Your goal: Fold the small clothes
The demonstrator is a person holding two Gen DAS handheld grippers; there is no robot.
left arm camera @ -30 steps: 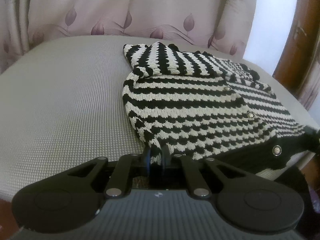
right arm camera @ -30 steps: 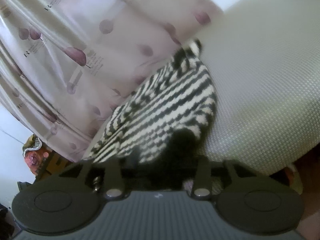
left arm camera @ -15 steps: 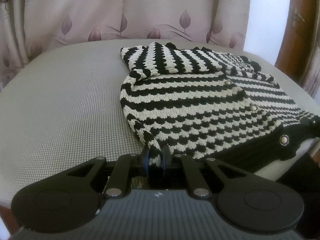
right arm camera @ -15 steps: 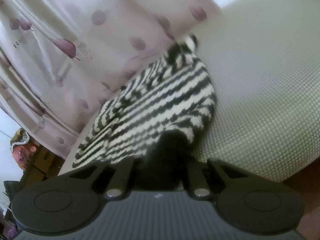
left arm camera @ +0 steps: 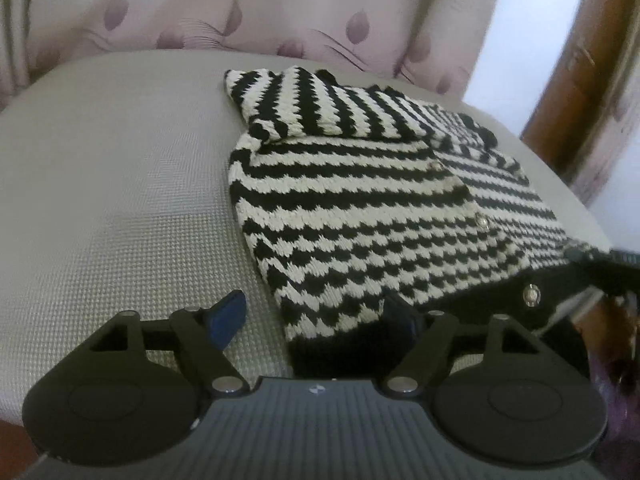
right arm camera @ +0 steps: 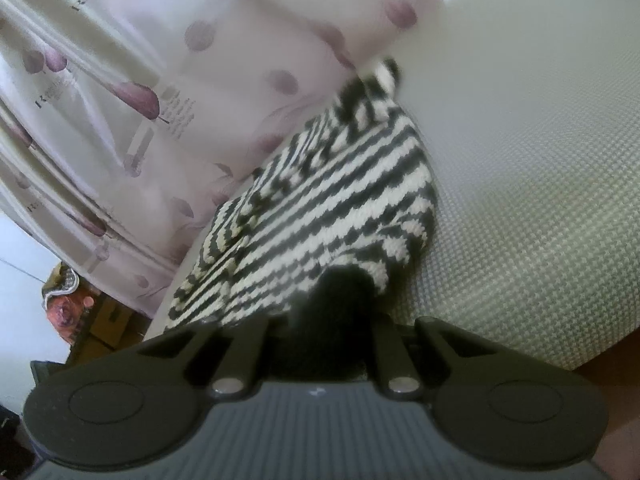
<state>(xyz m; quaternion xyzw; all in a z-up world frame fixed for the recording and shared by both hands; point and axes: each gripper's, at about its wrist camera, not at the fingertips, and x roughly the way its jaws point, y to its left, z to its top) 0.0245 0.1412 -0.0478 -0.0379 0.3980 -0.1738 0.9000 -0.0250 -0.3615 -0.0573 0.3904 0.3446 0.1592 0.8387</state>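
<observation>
A black-and-white striped knit cardigan [left arm camera: 360,208] lies flat on a grey textured table [left arm camera: 112,200], one sleeve folded across its top, metal buttons down its front. My left gripper [left arm camera: 316,316] is open, its jaws spread to either side of the cardigan's near black hem; one blue-padded fingertip [left arm camera: 226,314] rests on the table left of it. In the right wrist view the cardigan [right arm camera: 320,208] runs away from my right gripper [right arm camera: 328,312], which is shut on the black hem [right arm camera: 340,292]; the fingertips are hidden by the knit.
A pink leaf-print curtain [left arm camera: 240,8] hangs behind the table and fills the left of the right wrist view [right arm camera: 120,100]. A brown wooden door frame [left arm camera: 576,80] stands at the right. The table's near edge [right arm camera: 580,344] drops off at lower right.
My left gripper has opened and let go of the cardigan's near hem, which now lies on the table. My right gripper stays shut on the hem and has shifted slightly.
</observation>
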